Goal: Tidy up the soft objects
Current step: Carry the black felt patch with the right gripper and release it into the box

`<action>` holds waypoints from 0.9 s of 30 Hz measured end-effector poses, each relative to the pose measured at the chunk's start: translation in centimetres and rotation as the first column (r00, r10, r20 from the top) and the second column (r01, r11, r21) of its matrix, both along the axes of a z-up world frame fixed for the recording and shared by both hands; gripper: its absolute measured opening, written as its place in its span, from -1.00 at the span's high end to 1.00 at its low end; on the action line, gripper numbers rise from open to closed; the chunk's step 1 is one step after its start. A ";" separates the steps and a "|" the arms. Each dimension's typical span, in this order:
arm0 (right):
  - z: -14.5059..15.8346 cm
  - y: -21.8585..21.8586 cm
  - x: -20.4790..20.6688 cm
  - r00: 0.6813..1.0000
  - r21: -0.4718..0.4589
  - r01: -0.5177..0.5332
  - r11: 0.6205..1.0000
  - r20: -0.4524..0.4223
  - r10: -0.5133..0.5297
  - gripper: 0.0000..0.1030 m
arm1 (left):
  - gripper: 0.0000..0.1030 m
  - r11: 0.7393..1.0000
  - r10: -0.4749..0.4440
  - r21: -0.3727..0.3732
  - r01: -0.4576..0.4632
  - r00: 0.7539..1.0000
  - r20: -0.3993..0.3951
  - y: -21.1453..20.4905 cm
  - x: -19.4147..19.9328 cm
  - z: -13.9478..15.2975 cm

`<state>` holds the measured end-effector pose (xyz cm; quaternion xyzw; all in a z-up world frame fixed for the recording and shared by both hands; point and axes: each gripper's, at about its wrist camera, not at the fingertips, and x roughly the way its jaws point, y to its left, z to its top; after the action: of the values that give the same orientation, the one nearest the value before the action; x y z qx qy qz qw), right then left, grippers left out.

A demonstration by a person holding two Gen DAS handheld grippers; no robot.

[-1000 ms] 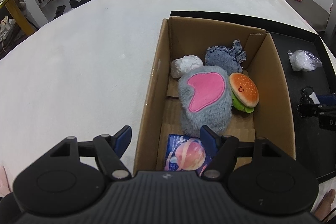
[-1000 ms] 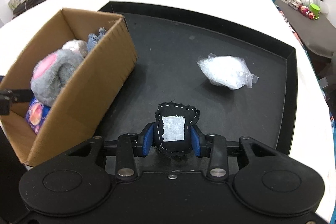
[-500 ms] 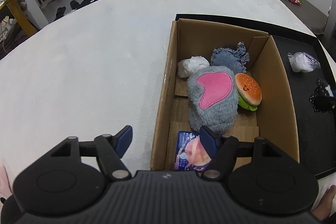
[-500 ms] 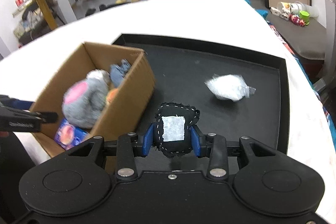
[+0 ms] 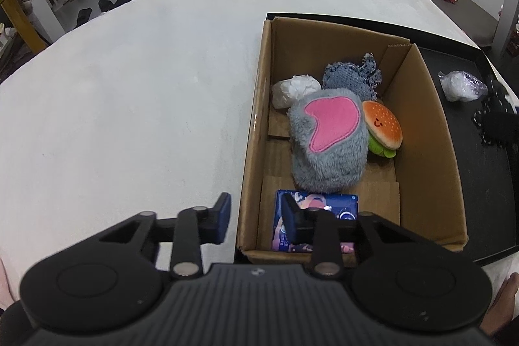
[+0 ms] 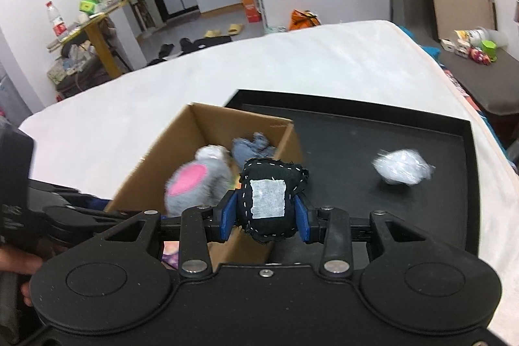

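An open cardboard box [image 5: 418, 132] holds a grey plush with a pink patch [image 5: 327, 145], a burger toy [image 5: 382, 125], a denim piece [image 5: 350, 77], a white wad [image 5: 293, 89] and a blue packet [image 5: 324, 203]. My left gripper [image 5: 256, 214] straddles the box's near left wall and its jaws are closing. One finger is outside and one inside, and the pads stand clear of the cardboard. My right gripper [image 6: 265, 216] is shut on a black stitched cushion with a white patch [image 6: 275, 172]. It hangs above the box's [image 6: 155, 158] right wall.
The box stands on the left end of a black tray [image 6: 421, 216] on a white bed. A clear plastic bag of white stuffing [image 6: 402, 166] lies on the tray at the right. A person's hand shows at the lower left of the right wrist view.
The left jaws have narrowed across the box's wall. The right gripper has risen with the black cushion and swung left, from over the tray to the box's right wall.
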<state>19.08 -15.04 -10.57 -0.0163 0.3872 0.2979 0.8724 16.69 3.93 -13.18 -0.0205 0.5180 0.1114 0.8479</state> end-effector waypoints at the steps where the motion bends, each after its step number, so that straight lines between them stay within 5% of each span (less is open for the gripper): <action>1: 0.0 0.2 -0.1 1.000 0.002 -0.006 1.000 -0.001 0.006 0.27 | 0.48 1.000 -0.003 -0.002 0.003 1.000 0.000 0.0 -0.1 0.0; 11: -0.3 3.5 -1.3 0.996 -0.022 -0.089 0.996 -0.022 0.089 0.26 | 0.81 1.000 -0.006 -0.018 0.006 1.000 0.003 0.7 -0.2 -0.2; 15: -0.9 5.0 -1.9 0.991 -0.043 -0.130 0.991 -0.045 0.128 0.22 | 0.82 0.999 -0.002 -0.034 0.002 1.000 0.008 1.1 -0.2 -0.2; 18: -1.0 5.4 -2.3 0.984 -0.042 -0.167 0.985 -0.067 0.164 -0.07 | 0.82 0.999 -0.006 -0.034 0.006 1.000 0.010 1.1 -0.3 -0.3; 27: -1.0 4.1 -2.0 0.990 -0.039 -0.126 0.991 -0.075 0.123 -0.09 | 0.82 0.999 -0.006 -0.039 0.007 1.000 0.011 1.2 -0.3 -0.2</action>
<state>17.05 -10.99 -11.58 -0.0487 0.4231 0.3435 0.8370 16.40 5.14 -13.41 -0.0360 0.5154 0.0982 0.8506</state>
